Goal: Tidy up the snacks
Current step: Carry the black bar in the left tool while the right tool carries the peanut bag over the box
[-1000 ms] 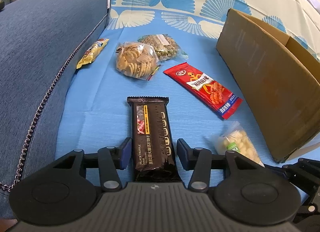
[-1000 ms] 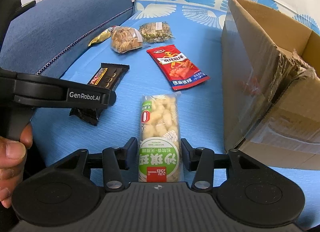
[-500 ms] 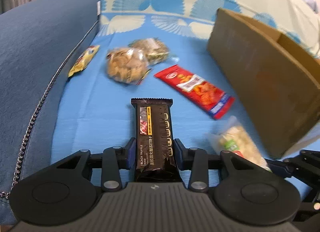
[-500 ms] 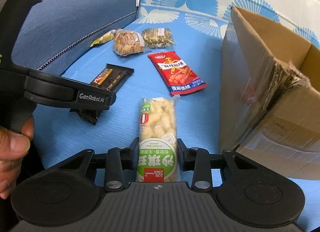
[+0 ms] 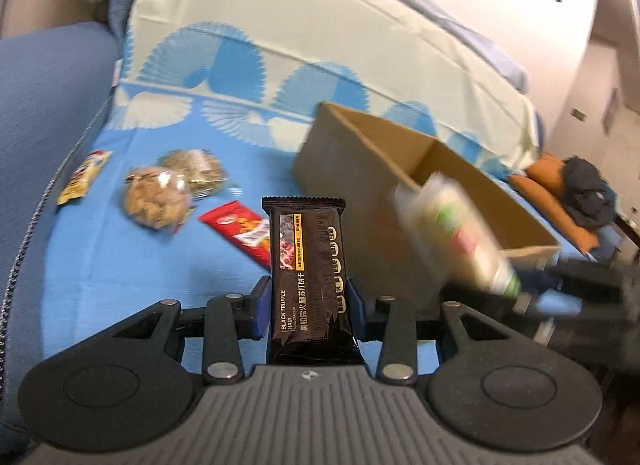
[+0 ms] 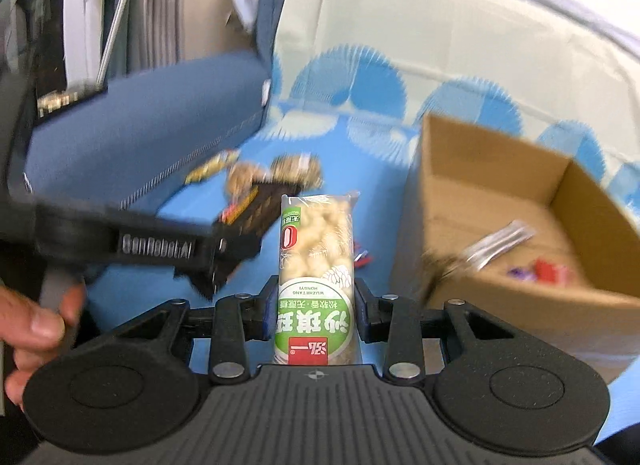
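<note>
left wrist view: my left gripper point(image 5: 308, 307) clamped the black cracker pack point(image 5: 310, 265), with the cardboard box point(image 5: 400, 169) at 2 o'clock. right wrist view: my right gripper point(image 6: 316, 315) clenched the green-label snack point(image 6: 316, 269); clearing the box's rim before letting go seemed wise.

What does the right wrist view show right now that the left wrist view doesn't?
Only the right wrist view: wrappers on the cardboard box floor, and the hand holding the left gripper. Only the left wrist view: an orange cushion. Both: the black cracker pack clamped in the left gripper, the green-label snack pack clamped in the right gripper, the box.
</note>
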A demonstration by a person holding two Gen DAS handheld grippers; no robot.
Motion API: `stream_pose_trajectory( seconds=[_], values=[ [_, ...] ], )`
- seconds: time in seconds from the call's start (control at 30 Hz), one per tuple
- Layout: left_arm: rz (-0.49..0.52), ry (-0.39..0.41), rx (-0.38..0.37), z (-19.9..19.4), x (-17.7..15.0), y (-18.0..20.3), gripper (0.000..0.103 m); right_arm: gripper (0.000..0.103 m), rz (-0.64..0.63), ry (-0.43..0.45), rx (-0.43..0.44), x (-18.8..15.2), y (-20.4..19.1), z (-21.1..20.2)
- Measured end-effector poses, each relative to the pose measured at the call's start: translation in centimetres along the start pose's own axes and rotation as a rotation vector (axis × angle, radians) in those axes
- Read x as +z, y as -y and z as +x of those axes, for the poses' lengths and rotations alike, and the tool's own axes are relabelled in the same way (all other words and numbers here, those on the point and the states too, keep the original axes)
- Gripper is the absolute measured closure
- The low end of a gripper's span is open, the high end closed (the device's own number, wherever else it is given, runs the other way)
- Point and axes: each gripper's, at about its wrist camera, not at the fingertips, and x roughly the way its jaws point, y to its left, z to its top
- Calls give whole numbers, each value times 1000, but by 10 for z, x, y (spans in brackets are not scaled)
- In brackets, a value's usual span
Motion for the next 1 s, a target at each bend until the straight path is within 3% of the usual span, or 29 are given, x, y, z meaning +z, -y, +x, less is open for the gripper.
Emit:
stream_pose_trajectory(
  seconds=[0.2,0.33,0.5,0.7,1.0],
  values=[
    [47,10,-70,-9,-4,13,60,65,89,86,-77,19,27,-41],
    [84,-17,-71,-13,-8,25,60,65,145,126,-99,22,50,-57],
    [99,-23,-63,-25,-10,43,60,65,225,159,-96,25,87,-56],
    [38,-55,0,-31,-2,56,60,65,291,210,-83,38,130,-50],
    [71,-41,28,-28,35,101,60,65,252,264,-68,63,191,-31]
  ],
)
